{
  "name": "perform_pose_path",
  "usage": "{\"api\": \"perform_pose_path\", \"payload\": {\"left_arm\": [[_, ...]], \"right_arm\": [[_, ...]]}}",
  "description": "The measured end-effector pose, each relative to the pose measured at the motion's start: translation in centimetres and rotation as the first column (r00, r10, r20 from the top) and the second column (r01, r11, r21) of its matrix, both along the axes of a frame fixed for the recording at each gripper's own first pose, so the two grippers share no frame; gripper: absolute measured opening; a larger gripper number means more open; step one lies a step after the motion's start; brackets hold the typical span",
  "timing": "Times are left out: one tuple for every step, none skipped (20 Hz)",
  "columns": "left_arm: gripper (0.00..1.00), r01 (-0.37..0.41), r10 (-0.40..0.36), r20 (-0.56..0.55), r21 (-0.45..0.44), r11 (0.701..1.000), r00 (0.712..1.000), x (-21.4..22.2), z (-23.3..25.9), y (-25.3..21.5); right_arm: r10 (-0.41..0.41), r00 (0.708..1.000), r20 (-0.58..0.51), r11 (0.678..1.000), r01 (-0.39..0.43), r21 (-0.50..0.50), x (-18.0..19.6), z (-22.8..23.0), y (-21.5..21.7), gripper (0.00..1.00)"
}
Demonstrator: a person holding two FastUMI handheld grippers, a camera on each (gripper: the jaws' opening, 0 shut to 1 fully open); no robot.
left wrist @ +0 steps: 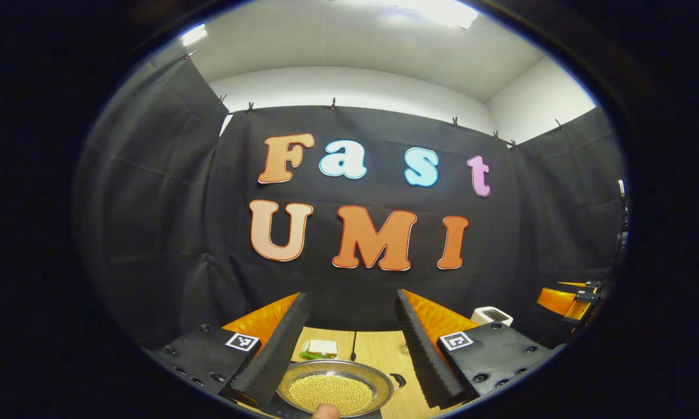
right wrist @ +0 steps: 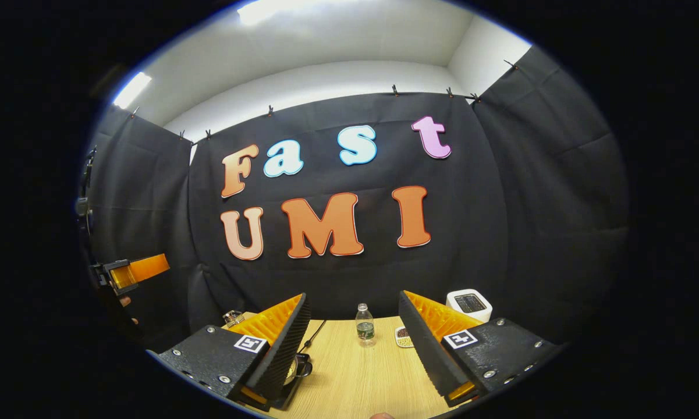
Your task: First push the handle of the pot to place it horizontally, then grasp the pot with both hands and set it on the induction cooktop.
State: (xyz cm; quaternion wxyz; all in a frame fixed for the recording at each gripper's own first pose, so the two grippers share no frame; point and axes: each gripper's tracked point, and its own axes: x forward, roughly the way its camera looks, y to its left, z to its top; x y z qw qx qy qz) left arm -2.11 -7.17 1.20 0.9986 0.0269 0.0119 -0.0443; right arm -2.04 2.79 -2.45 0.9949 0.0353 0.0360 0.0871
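Spreading across the bottom, the wooden surface [right wrist: 355, 372] carries the pot [left wrist: 337, 390] of yellow grains, low between the left gripper [left wrist: 352, 349] and its wide-open jaws. The right gripper [right wrist: 355, 349] is level above the surface, jaws parted, a bottle [right wrist: 365, 326] beyond.

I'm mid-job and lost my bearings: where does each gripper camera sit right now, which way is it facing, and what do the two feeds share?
Left gripper view: rides the left gripper, facing the booth wall, above the pot of yellow grains; its open fingers show, with the right gripper far right.
Right gripper view: rides the right gripper, facing the same wall over the wooden table and water bottle; open fingers show, left gripper far left.
Shared: table, white appliance.
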Motion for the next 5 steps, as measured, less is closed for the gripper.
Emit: {"api": "perform_pose_path", "payload": {"left_arm": [[0.97, 0.002, -0.002, -0.007, 0.0, 1.0, 1.0, -0.06, -0.23, -0.02], [0.97, 0.005, -0.005, -0.009, 0.0, 1.0, 1.0, -0.11, -0.32, -0.08], [0.97, 0.005, -0.005, -0.009, 0.002, 1.0, 1.0, -0.15, -0.29, -0.03], [0.97, 0.004, -0.004, -0.007, 0.003, 1.0, 1.0, -0.13, -0.26, 0.03], [0.97, 0.005, -0.005, -0.006, 0.004, 1.0, 1.0, -0.23, -0.32, -0.01]], "right_arm": [[0.001, 1.0, -0.001, 1.0, -0.001, 0.0, 0.03, -0.14, -0.08, 0.95], [0.001, 1.0, -0.001, 1.0, -0.001, 0.003, 0.0, -0.15, -0.14, 0.95], [0.001, 1.0, -0.001, 1.0, -0.001, 0.008, 0.08, -0.29, -0.08, 0.95], [0.003, 1.0, 0.0, 1.0, -0.003, 0.013, 0.06, -0.36, -0.02, 0.95], [0.006, 1.0, -0.002, 1.0, -0.006, 0.015, 0.13, -0.51, 0.02, 0.95]]}}
